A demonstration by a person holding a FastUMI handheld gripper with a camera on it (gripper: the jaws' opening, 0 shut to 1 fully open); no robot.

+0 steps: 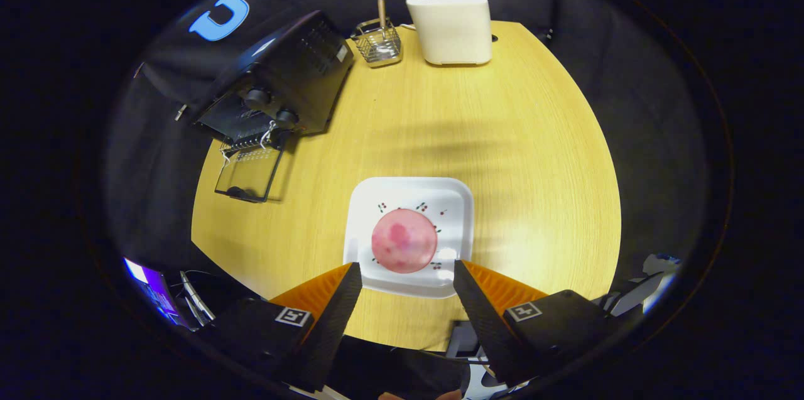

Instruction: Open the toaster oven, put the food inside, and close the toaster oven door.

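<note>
A: What are the fingers [407,271] doing?

B: They are standing wide apart, gripping nothing, hanging over the near edge of a white plate [408,233] on the counter [502,149].

A: And the food?

B: A round pink slice [404,241] is lying on that plate, just ahead of the fingers.

A: The toaster oven?

B: The toaster oven [282,83] is sitting at the far left, its door [248,171] lying open and flat. A wire basket [377,42] and a white toaster [451,24] are standing beyond.
</note>
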